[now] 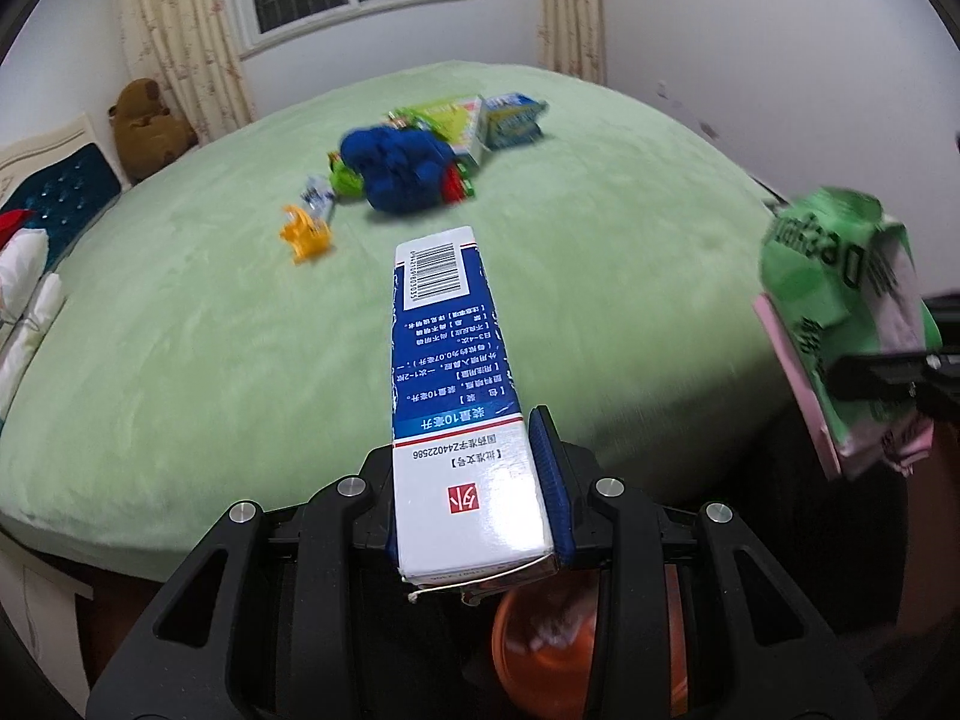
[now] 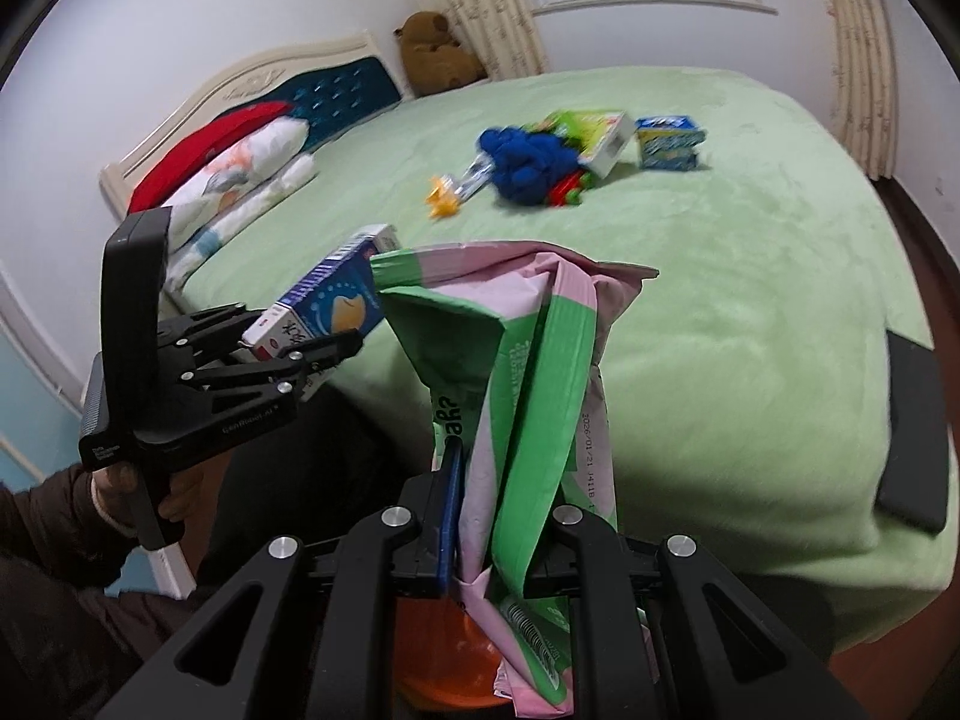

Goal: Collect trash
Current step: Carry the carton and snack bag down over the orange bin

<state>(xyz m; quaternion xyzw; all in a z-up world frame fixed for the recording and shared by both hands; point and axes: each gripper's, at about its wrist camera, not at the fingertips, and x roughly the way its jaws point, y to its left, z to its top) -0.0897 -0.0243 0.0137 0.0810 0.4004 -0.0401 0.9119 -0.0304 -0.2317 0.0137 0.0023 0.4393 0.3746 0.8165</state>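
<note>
My left gripper point(image 1: 471, 480) is shut on a long blue and white carton point(image 1: 456, 360), which sticks out forward over the near edge of the bed. In the right wrist view the same carton point(image 2: 336, 300) and left gripper point(image 2: 300, 354) sit at the left, carried by a hand. My right gripper point(image 2: 498, 510) is shut on a crumpled green and pink plastic wrapper point(image 2: 528, 360), which stands up between the fingers. In the left wrist view the wrapper point(image 1: 840, 300) hangs at the right edge. An orange bin point(image 1: 540, 648) point(image 2: 444, 660) lies below both grippers, partly hidden by them.
On the green bed point(image 1: 180, 360) lie more items: a blue fluffy thing point(image 1: 402, 162), a blue and yellow box point(image 1: 510, 120), a green box point(image 2: 591, 132) and a small yellow piece point(image 1: 306, 234). Pillows point(image 2: 240, 180) and a brown plush toy point(image 2: 435, 54) are by the headboard. A flat black object point(image 2: 912, 432) rests at the bed's right edge.
</note>
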